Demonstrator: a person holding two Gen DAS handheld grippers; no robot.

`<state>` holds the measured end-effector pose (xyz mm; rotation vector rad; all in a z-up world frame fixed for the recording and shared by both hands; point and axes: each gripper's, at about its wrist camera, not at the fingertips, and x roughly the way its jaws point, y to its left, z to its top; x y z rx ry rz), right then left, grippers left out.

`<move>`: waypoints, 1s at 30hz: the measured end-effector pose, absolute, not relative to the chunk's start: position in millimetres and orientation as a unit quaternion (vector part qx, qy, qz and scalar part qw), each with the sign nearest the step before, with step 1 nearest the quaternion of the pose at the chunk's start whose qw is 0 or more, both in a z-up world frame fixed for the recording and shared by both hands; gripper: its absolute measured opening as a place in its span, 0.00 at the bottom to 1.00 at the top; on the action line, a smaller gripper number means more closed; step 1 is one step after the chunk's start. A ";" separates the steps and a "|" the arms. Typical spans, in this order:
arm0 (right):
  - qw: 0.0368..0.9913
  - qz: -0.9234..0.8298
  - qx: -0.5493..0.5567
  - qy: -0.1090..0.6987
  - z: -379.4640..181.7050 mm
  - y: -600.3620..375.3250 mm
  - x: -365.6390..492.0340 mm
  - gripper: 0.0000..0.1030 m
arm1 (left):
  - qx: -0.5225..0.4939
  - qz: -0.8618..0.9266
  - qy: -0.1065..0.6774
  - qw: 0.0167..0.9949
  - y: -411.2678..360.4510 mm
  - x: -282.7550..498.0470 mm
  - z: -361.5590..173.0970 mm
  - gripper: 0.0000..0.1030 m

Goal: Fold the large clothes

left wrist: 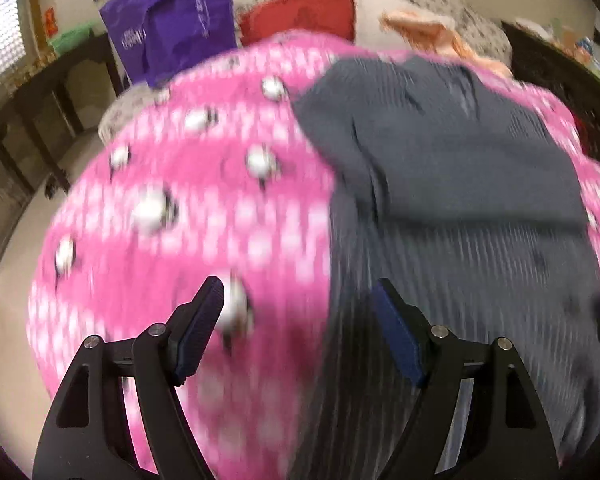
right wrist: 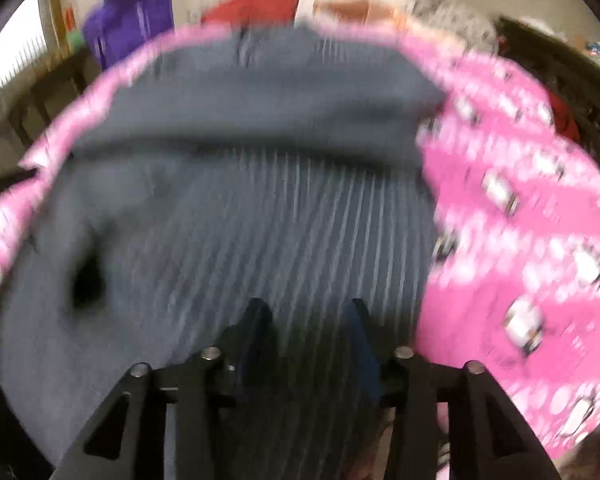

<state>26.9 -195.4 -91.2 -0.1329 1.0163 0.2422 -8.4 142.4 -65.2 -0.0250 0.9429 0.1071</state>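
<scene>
Grippers, left (left wrist: 298, 300) and right (right wrist: 306, 312), both agape and empty above grey garment (left wrist: 460, 184); purple bag (left wrist: 172, 24) contents unseen.

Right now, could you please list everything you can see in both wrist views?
Grey garment: one, grey, ribbed, partly folded, lying on the pink blanket.
Pink blanket: one, pink with white spots and small white figures, spread under the garment.
Purple bag: one, purple, beyond the blanket's far left edge.
Red cushion: one, red, behind the blanket.
Peach cloth: one, peach, far right of the cushion.
Dark furniture: dark brown, left side; blurred.
Left claw: one, black with blue pads, open over the blanket and garment edge.
Right claw: one, black, open over the garment, nothing gripped.
</scene>
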 end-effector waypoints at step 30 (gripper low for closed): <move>0.832 0.204 0.116 0.503 -96.6 -248.3 -57.9 0.46 | -0.036 0.082 0.508 0.857 145.9 -70.2 -102.1 0.86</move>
